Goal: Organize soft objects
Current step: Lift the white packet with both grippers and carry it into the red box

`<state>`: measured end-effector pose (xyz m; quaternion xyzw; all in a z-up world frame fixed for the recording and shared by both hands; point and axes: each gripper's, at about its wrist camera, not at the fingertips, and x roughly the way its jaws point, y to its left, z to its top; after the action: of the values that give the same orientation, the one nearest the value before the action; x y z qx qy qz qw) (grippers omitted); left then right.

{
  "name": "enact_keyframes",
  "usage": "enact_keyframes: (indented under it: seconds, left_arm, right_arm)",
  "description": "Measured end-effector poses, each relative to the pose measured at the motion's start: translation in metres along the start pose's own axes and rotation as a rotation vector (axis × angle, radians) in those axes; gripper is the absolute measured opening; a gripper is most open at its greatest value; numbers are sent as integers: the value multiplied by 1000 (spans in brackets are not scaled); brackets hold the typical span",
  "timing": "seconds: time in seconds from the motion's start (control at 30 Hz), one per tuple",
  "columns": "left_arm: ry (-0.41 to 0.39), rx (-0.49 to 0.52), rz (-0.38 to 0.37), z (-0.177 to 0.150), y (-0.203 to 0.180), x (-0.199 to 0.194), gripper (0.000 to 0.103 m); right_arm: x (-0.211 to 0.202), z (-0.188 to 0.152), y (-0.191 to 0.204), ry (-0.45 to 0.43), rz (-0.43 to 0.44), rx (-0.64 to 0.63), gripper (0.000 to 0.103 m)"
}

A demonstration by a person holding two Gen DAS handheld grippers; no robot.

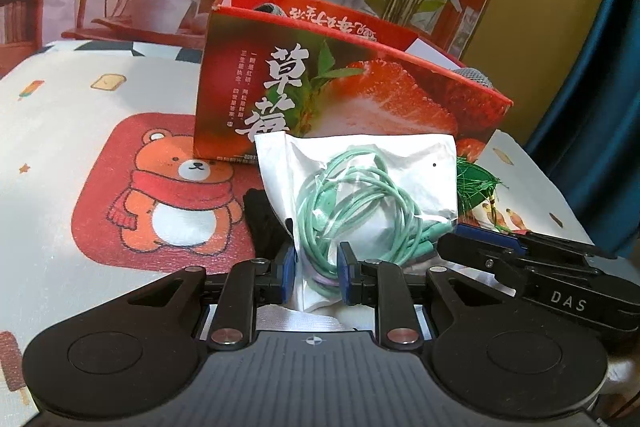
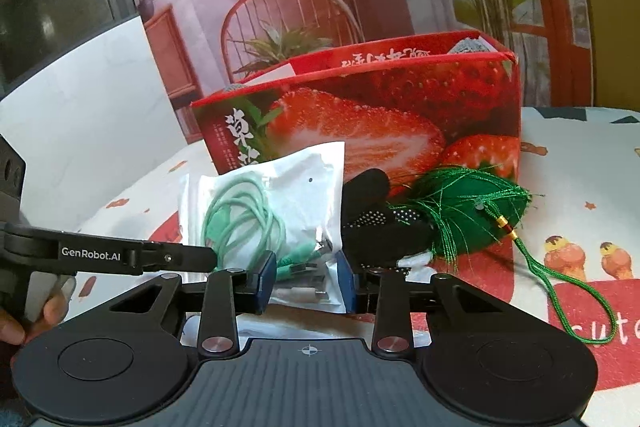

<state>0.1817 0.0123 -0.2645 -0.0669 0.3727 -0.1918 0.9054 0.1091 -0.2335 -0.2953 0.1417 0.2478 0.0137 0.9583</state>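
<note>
Cartoon tablecloth (image 1: 80,99); both jaws clamp cable pouch (image 1: 360,179) before strawberry box (image 1: 320,87).

The box (image 1: 352,95) is red with big cut strawberries, green leaves and white lettering. In front of it lies a white packet (image 1: 360,179) with a mint-green cord (image 1: 360,203) coiled inside, beside a black glove (image 2: 380,223) dotted with white and a dark green tassel (image 2: 472,211) with a gold bead. The cloth (image 1: 80,147) is cream with a red patch showing an orange bear (image 1: 176,203) in a red scarf.
</note>
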Motion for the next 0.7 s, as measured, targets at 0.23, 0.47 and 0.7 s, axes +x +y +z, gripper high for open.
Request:
enact_keyframes:
  seconds: [0.23, 0.47, 0.7]
  left_arm:
    - [-53, -4, -16, 1, -2, -11, 16]
    - [-102, 25, -28, 12, -9, -23, 16]
    - [-158, 87, -47, 44, -21, -32, 16]
  right_arm:
    - [-6, -1, 4, -16, -20, -25, 19]
    - [-18, 7, 6, -69, -17, -23, 19]
    - [-29, 28, 5, -123, -20, -23, 19]
